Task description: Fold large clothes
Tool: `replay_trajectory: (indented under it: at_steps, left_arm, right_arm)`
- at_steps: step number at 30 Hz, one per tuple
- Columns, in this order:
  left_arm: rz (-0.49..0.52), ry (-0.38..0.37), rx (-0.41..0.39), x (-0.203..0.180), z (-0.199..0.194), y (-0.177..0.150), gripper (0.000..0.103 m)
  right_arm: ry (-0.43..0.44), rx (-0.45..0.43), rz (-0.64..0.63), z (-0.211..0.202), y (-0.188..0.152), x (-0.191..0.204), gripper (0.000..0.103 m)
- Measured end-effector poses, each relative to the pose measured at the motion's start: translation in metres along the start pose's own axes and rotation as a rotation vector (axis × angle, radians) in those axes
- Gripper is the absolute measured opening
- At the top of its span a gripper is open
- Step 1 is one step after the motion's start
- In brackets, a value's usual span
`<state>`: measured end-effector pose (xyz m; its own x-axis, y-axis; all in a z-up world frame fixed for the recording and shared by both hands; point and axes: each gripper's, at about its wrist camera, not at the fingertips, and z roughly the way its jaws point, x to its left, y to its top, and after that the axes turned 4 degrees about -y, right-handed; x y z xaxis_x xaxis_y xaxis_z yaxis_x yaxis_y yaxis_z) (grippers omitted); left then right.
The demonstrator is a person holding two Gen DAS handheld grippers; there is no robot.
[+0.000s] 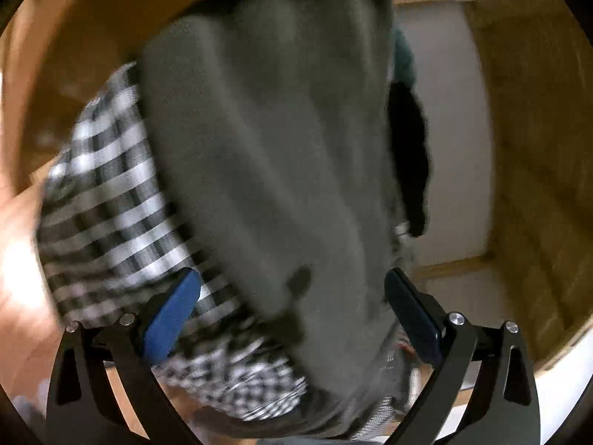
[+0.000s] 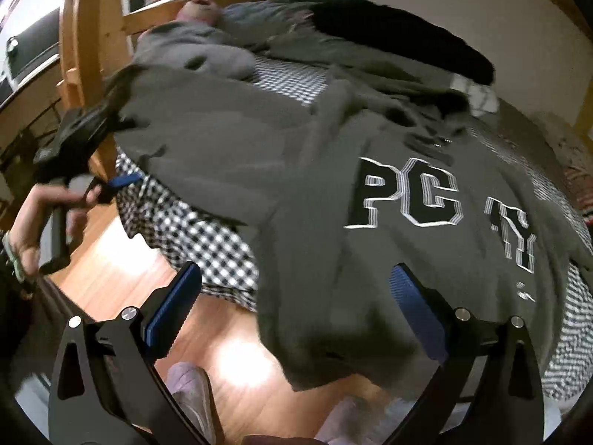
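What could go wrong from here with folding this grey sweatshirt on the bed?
1. The grey sweatshirt hangs over the edge of the checked bedspread, so its hem could slide to the wooden floor.
2. Both the left gripper and the right gripper are open, so nothing secures the cloth.
3. The left wrist view is blurred; a grab now may catch the bedspread along with the sweatshirt.

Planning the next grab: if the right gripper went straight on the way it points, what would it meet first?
Most likely the grey sweatshirt: the right gripper is open, its hem hanging off the bed between the fingers. Depth is unclear, so how near I cannot tell.
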<state>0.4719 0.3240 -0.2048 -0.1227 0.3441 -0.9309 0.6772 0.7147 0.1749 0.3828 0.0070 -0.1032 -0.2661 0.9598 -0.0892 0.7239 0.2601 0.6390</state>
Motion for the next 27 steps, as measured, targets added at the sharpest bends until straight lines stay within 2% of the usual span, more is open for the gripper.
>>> replay_trajectory:
  at_steps: [1,3,6,8,10,15,16,17,18,19,20,22,23,26,27]
  left_arm:
    - [-0.012,-0.039,-0.007,-0.002,0.003,0.002,0.098]
    - [-0.016,-0.035,-0.032,-0.005,0.005,0.006,0.098]
    - [-0.002,-0.044,-0.084,-0.015,0.0,0.017,0.098]
    - [0.021,-0.068,-0.11,-0.024,-0.001,0.024,0.098]
    - [0.055,-0.136,-0.113,-0.036,0.006,0.03,0.098]
    - [0.083,-0.187,-0.163,-0.055,0.013,0.044,0.097]
    - [0.08,-0.199,-0.163,-0.059,0.014,0.045,0.089]
    - [0.085,-0.202,-0.157,-0.065,0.017,0.045,0.073]
    - [0.105,-0.191,-0.15,-0.067,0.014,0.046,0.063]
    - [0.139,-0.174,-0.141,-0.076,0.017,0.044,0.043]
    - [0.162,-0.161,-0.136,-0.082,0.016,0.044,0.028]
    - [0.191,-0.14,-0.127,-0.085,0.018,0.046,0.015]
    - [0.187,-0.136,-0.125,-0.083,0.017,0.046,0.012]
    - [0.193,-0.14,-0.112,-0.087,0.012,0.049,0.009]
    - [0.206,-0.141,-0.109,-0.083,0.002,0.05,0.009]
  right_arm:
    - [0.012,-0.011,-0.014,0.004,-0.001,0.005,0.1]
    - [0.025,-0.043,-0.055,0.011,-0.005,0.016,0.1]
    - [0.029,-0.157,-0.158,0.017,-0.016,0.037,0.1]
    - [-0.001,-0.24,-0.246,0.018,-0.024,0.051,0.1]
    - [-0.05,-0.336,-0.375,0.018,-0.033,0.072,0.1]
    - [-0.151,-0.582,-0.65,0.018,-0.051,0.125,0.1]
    - [-0.185,-0.634,-0.714,0.023,-0.053,0.137,0.1]
    - [-0.203,-0.655,-0.747,0.026,-0.053,0.143,0.1]
    - [-0.231,-0.68,-0.788,0.035,-0.051,0.153,0.1]
    - [-0.252,-0.696,-0.805,0.042,-0.048,0.159,0.1]
    - [-0.268,-0.707,-0.808,0.047,-0.045,0.164,0.1]
    - [-0.329,-0.703,-0.819,0.069,-0.035,0.172,0.1]
    - [-0.354,-0.685,-0.826,0.08,-0.029,0.176,0.1]
    - [-0.368,-0.633,-0.846,0.105,-0.01,0.183,0.1]
    - [-0.356,-0.6,-0.838,0.111,-0.001,0.184,0.097]
